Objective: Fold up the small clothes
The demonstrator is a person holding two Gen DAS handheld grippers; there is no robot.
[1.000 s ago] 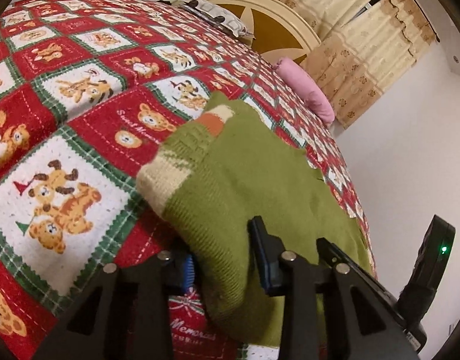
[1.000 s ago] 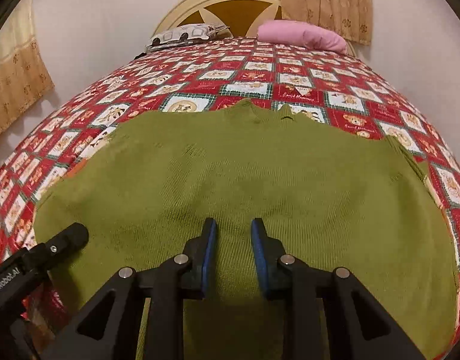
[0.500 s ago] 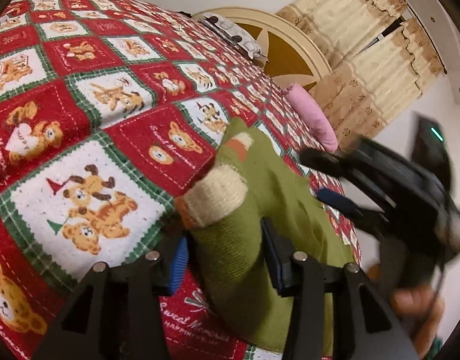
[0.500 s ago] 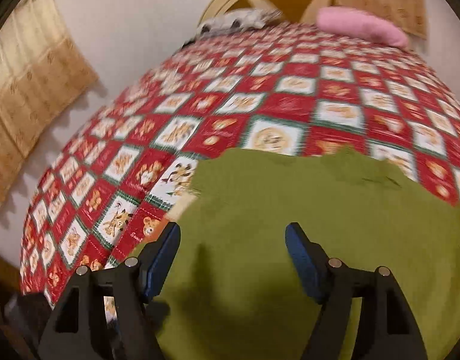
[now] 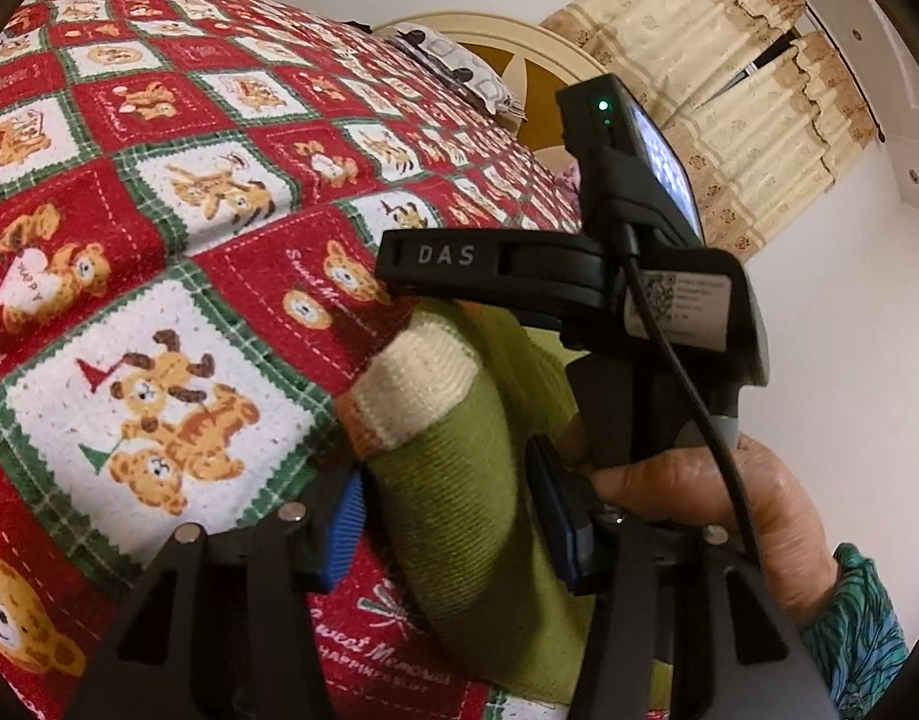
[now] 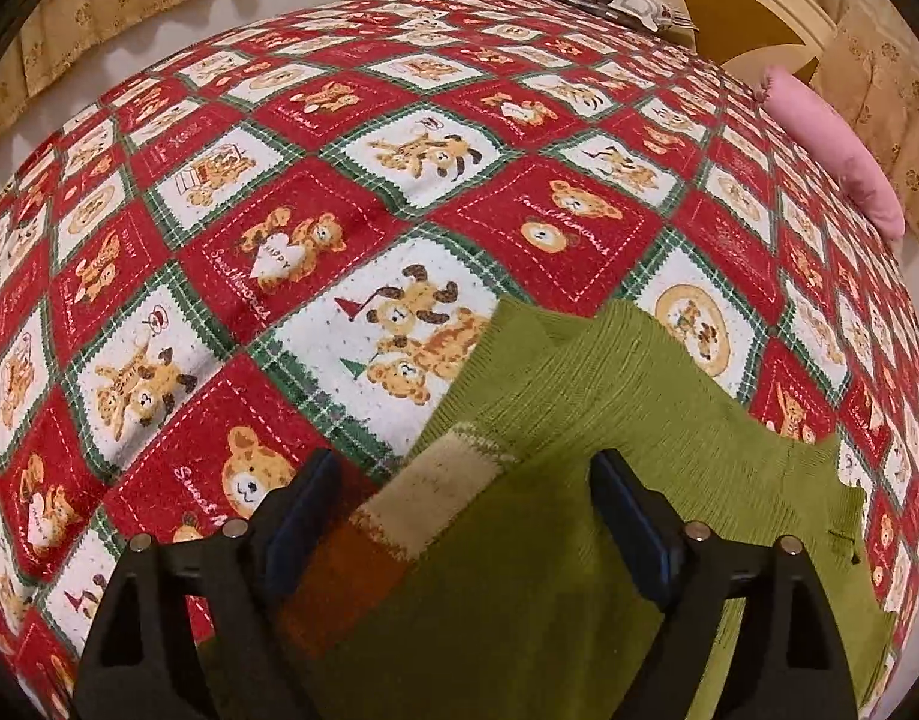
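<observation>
Sweater: green knit sweater (image 6: 579, 480) at the near edge of the bed's bear quilt (image 6: 279, 240).
Sleeve: cream-and-orange cuff (image 5: 417, 390) bunched up.
Left gripper (image 5: 453, 525): fingers clamped on the sleeve.
Right gripper (image 6: 465, 522): fingers opening astride the cuff, not pressing it.
Open room: bare quilt beyond, pink pillow (image 6: 831, 150) far off.

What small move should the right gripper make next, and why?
Probably lower and close on the cream-and-orange cuff of the green knitted sweater. The right gripper, jaws opening, hovers astride it without pressing; the left gripper straddles the sleeve.
</observation>
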